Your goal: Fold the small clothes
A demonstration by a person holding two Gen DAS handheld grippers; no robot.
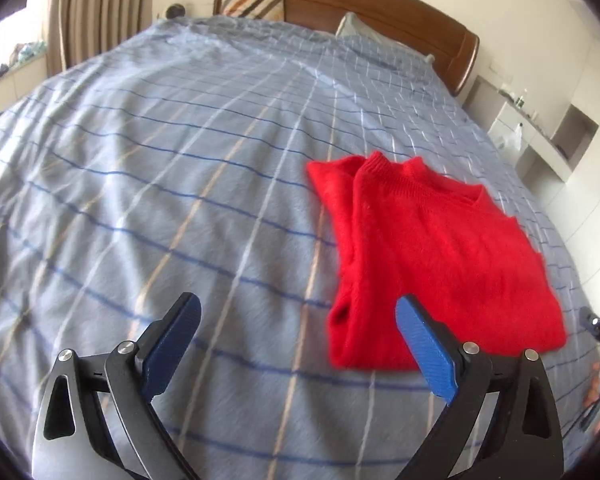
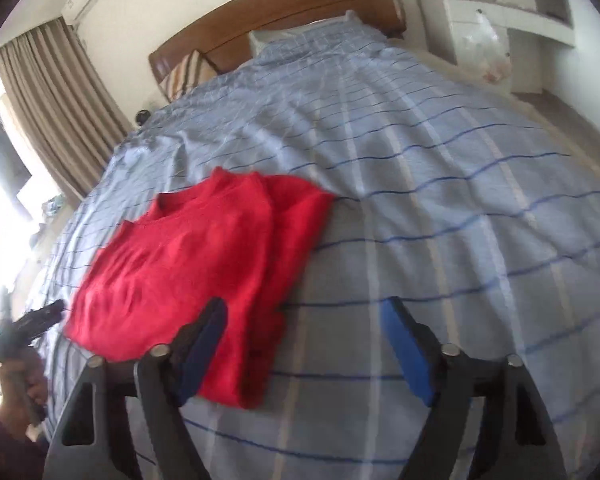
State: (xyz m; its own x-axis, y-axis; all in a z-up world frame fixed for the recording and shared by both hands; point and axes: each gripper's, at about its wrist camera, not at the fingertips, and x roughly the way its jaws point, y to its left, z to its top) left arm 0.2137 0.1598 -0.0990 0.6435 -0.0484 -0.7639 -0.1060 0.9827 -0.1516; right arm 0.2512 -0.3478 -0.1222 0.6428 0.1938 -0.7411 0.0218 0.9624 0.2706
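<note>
Left two-finger gripper with blue ribbed pads (image 1: 298, 344) is hovering over the bed with jaws spread wide, gripping nothing. Right two-finger gripper with blue pads (image 2: 304, 344) is the same: released, empty, jaws apart.

Red fuzzy knit sweater (image 1: 432, 264) is lying flat on the grey-blue plaid bedspread (image 1: 160, 184), between the two grippers, near the foot end. In the right view the sweater (image 2: 188, 264) is sitting left of centre, its near hem just beyond the left finger.

It's looking partly folded: one side is lapping over the body, neckline pointing toward the headboard. Likely next step is hem-to-collar. Doing that well means each gripper pinching one near hem corner through all layers, lifting level, carrying both corners together toward the neckline so the lapped side isn't sliding open. Knit is thick and soft, so a deep bite is better than a tip pinch.

Farther back: striped cushion (image 1: 252, 2) is leaning on the curved brown wooden headboard (image 1: 380, 4).
</note>
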